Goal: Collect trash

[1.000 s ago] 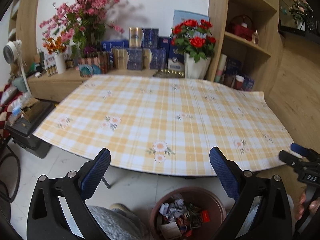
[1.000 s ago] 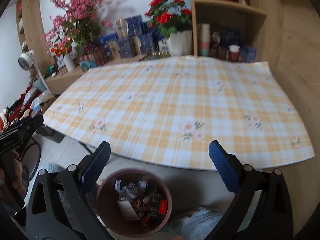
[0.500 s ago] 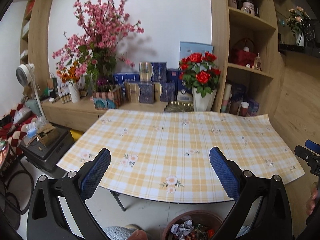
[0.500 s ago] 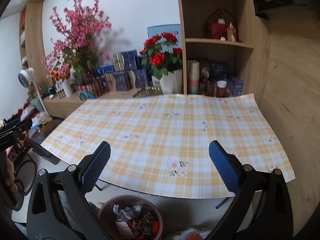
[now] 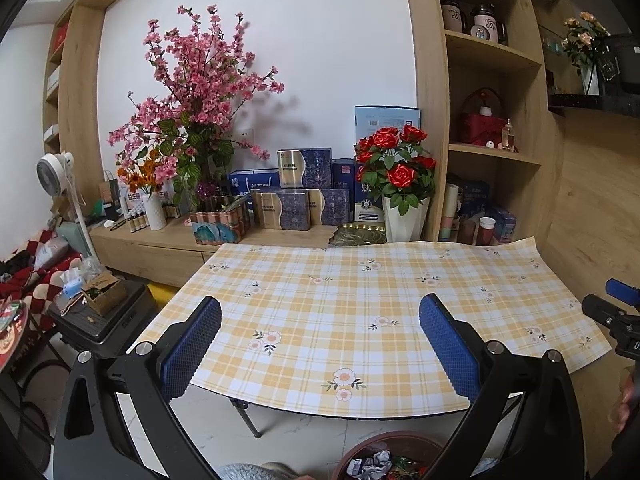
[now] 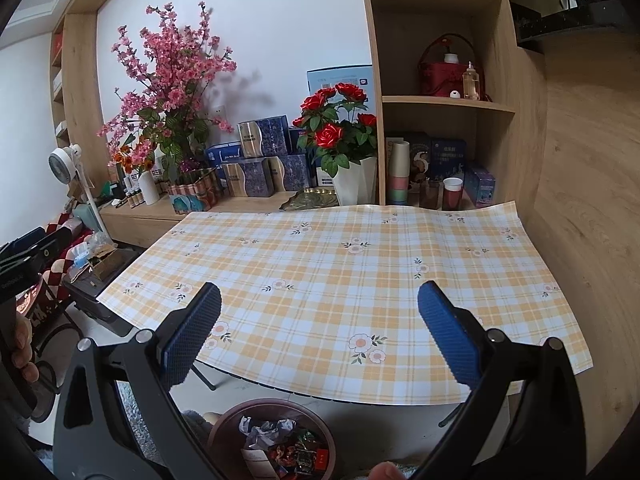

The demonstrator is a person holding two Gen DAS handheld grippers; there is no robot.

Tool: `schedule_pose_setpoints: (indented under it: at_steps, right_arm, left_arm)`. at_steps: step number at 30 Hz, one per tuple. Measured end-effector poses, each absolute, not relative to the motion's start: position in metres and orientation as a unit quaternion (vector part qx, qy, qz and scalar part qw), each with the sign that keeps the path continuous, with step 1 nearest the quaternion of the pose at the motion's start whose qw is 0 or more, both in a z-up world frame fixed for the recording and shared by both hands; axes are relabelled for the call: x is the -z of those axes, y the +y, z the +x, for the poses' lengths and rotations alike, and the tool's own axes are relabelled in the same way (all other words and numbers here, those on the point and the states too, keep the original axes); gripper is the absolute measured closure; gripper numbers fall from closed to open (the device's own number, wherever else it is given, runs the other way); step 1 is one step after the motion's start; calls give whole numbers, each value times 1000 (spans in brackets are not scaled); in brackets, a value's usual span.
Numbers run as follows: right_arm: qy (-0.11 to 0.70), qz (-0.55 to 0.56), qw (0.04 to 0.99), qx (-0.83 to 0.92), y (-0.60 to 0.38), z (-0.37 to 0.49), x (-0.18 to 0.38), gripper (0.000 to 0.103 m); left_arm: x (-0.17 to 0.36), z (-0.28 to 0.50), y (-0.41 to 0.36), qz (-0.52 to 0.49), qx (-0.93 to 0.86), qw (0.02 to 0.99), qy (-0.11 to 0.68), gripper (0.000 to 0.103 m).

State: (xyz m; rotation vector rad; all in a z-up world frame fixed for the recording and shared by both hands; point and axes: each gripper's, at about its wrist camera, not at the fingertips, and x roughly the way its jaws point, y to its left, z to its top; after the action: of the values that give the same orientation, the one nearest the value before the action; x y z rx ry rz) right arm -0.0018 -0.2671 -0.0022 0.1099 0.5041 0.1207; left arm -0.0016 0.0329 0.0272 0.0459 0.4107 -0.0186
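So both grippers are hanging over the near edge of the counter (image 5: 360, 304), which has a yellow plaid cloth with little flowers on it. Left gripper (image 5: 320, 344) has its blue pads spread wide apart with nothing between them, and the right gripper (image 6: 320, 332) is the same deal, jaws wide and holding nothing. The trash (image 6: 280, 448) is all down in the brown bin (image 6: 224, 428) on the floor, tucked just under the counter's front edge: crumpled paper and colourful wrappers piled together. In the right wrist view the bin sits at about 6 o'clock, between the two fingers and below them. In the left wrist view it's only peeking in at roughly 5 o'clock along the bottom edge (image 5: 400, 438), partly cut off by the frame. The right gripper's tip also shows at 3 o'clock in the left view, and the left one pokes in at 9 o'clock in the right view. Past the counter at 12 o'clock there's a pot of red roses (image 6: 340, 128), with a big pink blossom branch (image 5: 200, 92) at around 11 o'clock and a wooden shelf (image 6: 440, 104) at about 1 o'clock.
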Motion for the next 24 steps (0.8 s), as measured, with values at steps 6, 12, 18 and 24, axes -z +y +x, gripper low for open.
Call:
schedule_pose_setpoints:
  at_steps: [6, 12, 18, 24]
  right_arm:
    - [252, 55, 964, -61, -266, -1, 4, 6]
    - [256, 56, 963, -63, -261, -1, 7, 6]
    - [259, 61, 962, -65, -260, -1, 10, 6]
    - [264, 60, 960, -67, -256, 0, 12, 6]
  left_arm:
    - [-28, -5, 31, 27, 10, 979, 202, 6]
    - [-27, -6, 29, 31, 12, 979, 203, 6]
    - [-25, -6, 28, 30, 13, 978, 204, 6]
    - [-23, -7, 28, 29, 12, 978, 206, 6]
